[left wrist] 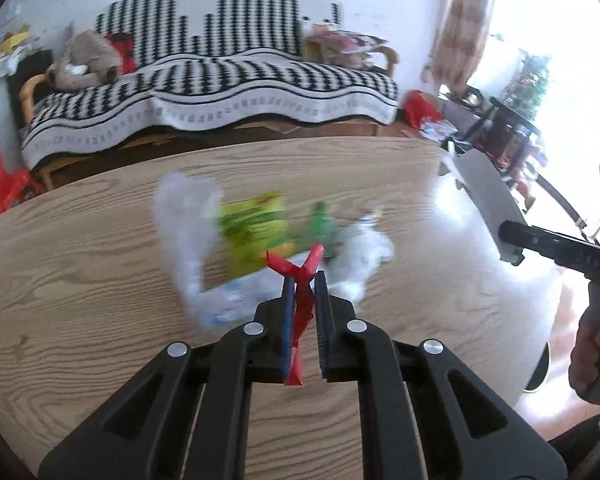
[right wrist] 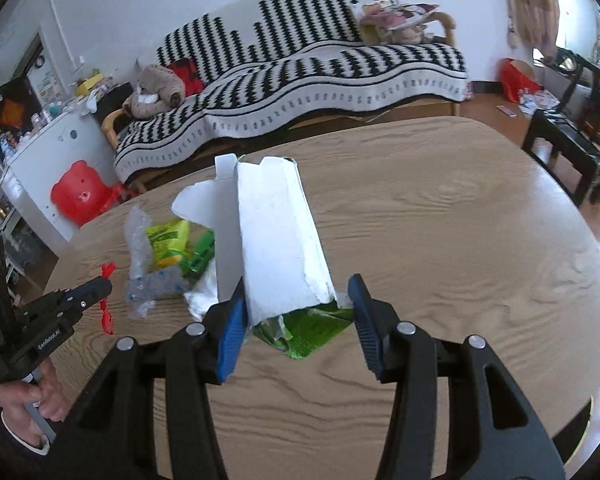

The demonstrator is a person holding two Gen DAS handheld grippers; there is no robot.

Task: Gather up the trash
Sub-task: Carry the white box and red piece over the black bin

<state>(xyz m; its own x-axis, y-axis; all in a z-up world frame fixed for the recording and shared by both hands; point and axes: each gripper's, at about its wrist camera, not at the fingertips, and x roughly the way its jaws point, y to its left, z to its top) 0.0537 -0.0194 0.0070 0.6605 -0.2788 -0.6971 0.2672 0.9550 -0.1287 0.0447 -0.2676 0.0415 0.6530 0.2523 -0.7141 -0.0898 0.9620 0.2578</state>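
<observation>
On my left, the left tongs [left wrist: 304,276] are pinched on one red wrapper strip [left wrist: 302,300], which stands up between the blue pads and pokes out past the tips. They sit low over the wooden surface [left wrist: 100,272], pointing at the trash pile just ahead: one clear plastic wrap [left wrist: 188,236], one yellow-green packet [left wrist: 256,228], one green piece [left wrist: 320,220]. To the right, my right tongs [right wrist: 296,312] are spread around one torn white carton [right wrist: 276,240], only the left pad touching it, with its green foil end [right wrist: 312,332] hanging between them.
</observation>
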